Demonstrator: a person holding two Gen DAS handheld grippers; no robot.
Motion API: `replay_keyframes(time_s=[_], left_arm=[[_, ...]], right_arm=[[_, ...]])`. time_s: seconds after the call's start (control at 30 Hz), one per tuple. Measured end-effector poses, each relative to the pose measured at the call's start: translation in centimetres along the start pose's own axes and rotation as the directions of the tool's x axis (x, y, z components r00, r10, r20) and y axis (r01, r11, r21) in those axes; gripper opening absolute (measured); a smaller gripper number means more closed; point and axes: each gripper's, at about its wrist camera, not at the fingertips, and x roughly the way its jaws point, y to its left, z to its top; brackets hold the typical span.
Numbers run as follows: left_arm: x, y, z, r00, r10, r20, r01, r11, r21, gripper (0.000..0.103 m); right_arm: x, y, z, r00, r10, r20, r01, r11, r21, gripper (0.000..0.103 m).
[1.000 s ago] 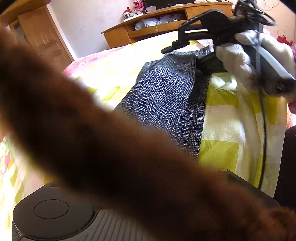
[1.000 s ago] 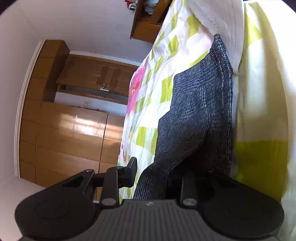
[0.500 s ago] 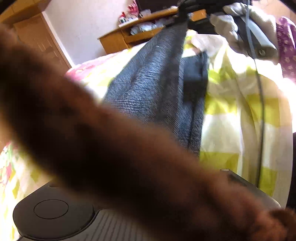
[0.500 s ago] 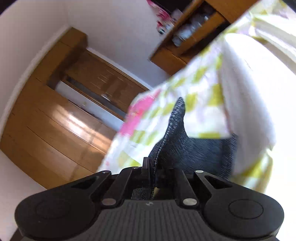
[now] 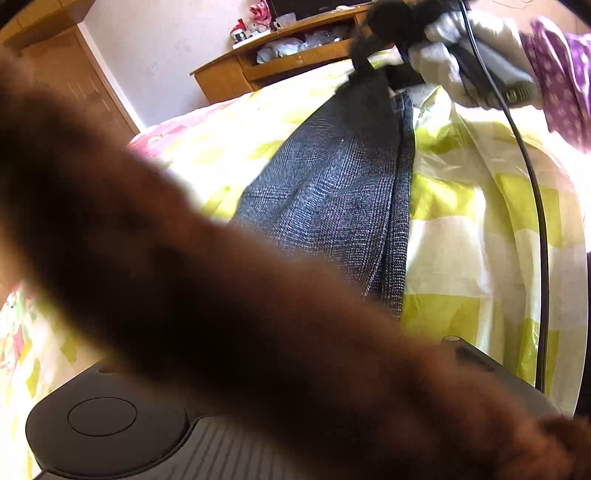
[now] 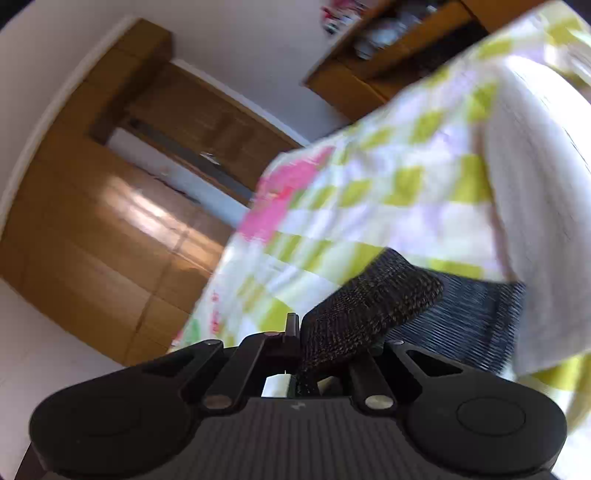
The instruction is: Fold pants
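Dark grey checked pants [image 5: 332, 192] lie along a yellow-and-white checked quilt [image 5: 461, 240] on a bed. At the top of the left wrist view a white-gloved hand [image 5: 461, 66] holds my right gripper [image 5: 375, 26], which is shut on the far end of the pants and has that end raised off the quilt. The right wrist view shows the pinched fold of pants [image 6: 369, 306] bulging out of the right gripper [image 6: 306, 339]. Only the housing [image 5: 110, 424] of my left gripper shows. A blurred brown furry thing [image 5: 184, 258] crosses the lens and hides its fingers.
A black cable [image 5: 535, 221] hangs from the right gripper down the right side. A purple patterned sleeve [image 5: 561, 74] is behind the glove. A wooden shelf unit [image 5: 277, 62] stands beyond the bed, a wooden wardrobe [image 6: 110, 221] to the left. A white cloth [image 6: 535, 221] lies on the quilt.
The right gripper closed on the far end of the pants, lifted it off the quilt and rolled towards upright. The left wrist view has barely shifted.
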Motion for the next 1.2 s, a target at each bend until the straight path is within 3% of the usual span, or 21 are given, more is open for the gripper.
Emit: replay_keyframes(time_s=[0.03,0.07,0.1,0.17,0.2,0.27,0.43,0.53,0.57,0.6,0.63,0.67,0.77,0.83,0.9,0.93,1.0,1.2], left_arm=[[-0.2,0.0,0.0,1.000,0.008,0.008,-0.008,1.000,0.001,0.062],[-0.3,0.0,0.0,1.000,0.011,0.014,-0.011,1.000,0.000,0.062],[-0.4,0.1,0.0,1.000,0.009,0.016,-0.009,1.000,-0.004,0.062],[-0.1,-0.1,-0.2,1.000,0.004,0.004,-0.004,1.000,-0.005,0.061],[0.1,-0.3,-0.3,1.000,0.003,-0.002,-0.003,1.000,-0.004,0.060],[0.3,-0.4,-0.4,1.000,0.004,-0.002,-0.004,1.000,-0.005,0.060],[0.1,-0.3,-0.4,1.000,0.000,-0.005,0.000,1.000,-0.006,0.060],[0.1,-0.3,-0.2,1.000,-0.001,-0.009,0.001,1.000,0.000,0.060],[0.1,-0.3,-0.2,1.000,0.000,-0.009,0.000,1.000,0.002,0.060],[0.1,-0.4,-0.2,1.000,0.002,-0.010,-0.002,1.000,0.004,0.060],[0.1,-0.5,-0.2,1.000,0.003,-0.010,-0.003,1.000,0.006,0.060],[0.1,-0.5,-0.2,1.000,0.003,-0.010,-0.003,1.000,0.009,0.060],[0.0,-0.4,-0.1,1.000,0.008,-0.010,-0.008,1.000,0.014,0.061],[-0.3,-0.3,0.0,1.000,0.015,-0.003,-0.015,1.000,0.014,0.061],[-0.4,-0.3,0.1,1.000,0.009,-0.002,-0.009,1.000,0.005,0.061],[-0.2,-0.4,0.0,1.000,0.005,-0.008,-0.005,1.000,0.004,0.061],[0.1,-0.7,-0.2,1.000,0.005,-0.013,-0.005,1.000,0.009,0.060],[0.0,-0.5,-0.3,1.000,-0.005,-0.019,0.005,1.000,0.008,0.060]], right_arm=[[-0.8,0.6,0.0,0.998,0.048,0.048,-0.046,0.998,-0.037,0.021],[-1.4,0.7,-0.2,0.996,0.042,0.081,-0.036,0.996,-0.076,0.021],[-1.2,0.0,-0.4,0.997,-0.012,0.076,0.019,0.995,-0.096,0.021],[0.6,-3.8,-1.2,0.978,-0.200,-0.063,0.199,0.980,-0.031,0.022],[1.1,-5.2,-1.6,0.961,-0.255,-0.109,0.255,0.967,-0.017,0.022],[0.8,-6.9,-2.4,0.943,-0.313,-0.113,0.310,0.950,-0.043,0.023],[0.7,-7.2,-2.0,0.938,-0.318,-0.141,0.314,0.948,-0.050,0.025],[1.2,-6.8,-1.9,0.929,-0.314,-0.195,0.307,0.950,-0.065,0.039],[1.2,-6.5,-1.8,0.932,-0.305,-0.193,0.300,0.952,-0.058,0.039],[1.3,-6.2,-1.8,0.931,-0.314,-0.185,0.308,0.950,-0.062,0.036],[2.1,-5.7,-1.3,0.927,-0.329,-0.177,0.320,0.944,-0.083,0.022],[2.4,-4.9,-0.9,0.928,-0.330,-0.172,0.316,0.943,-0.104,0.022],[1.8,-1.6,0.5,0.973,-0.213,-0.092,0.199,0.970,-0.138,0.021],[0.9,-0.4,0.9,0.985,-0.169,-0.035,0.160,0.972,-0.170,0.021],[1.3,-1.8,0.4,0.974,-0.220,-0.062,0.206,0.962,-0.180,0.021],[2.3,-3.4,-0.2,0.948,-0.292,-0.127,0.268,0.947,-0.179,0.021],[3.1,-5.6,-1.6,0.895,-0.413,-0.171,0.379,0.904,-0.198,0.022],[3.0,-5.4,-1.3,0.894,-0.412,-0.176,0.371,0.901,-0.225,0.029]])
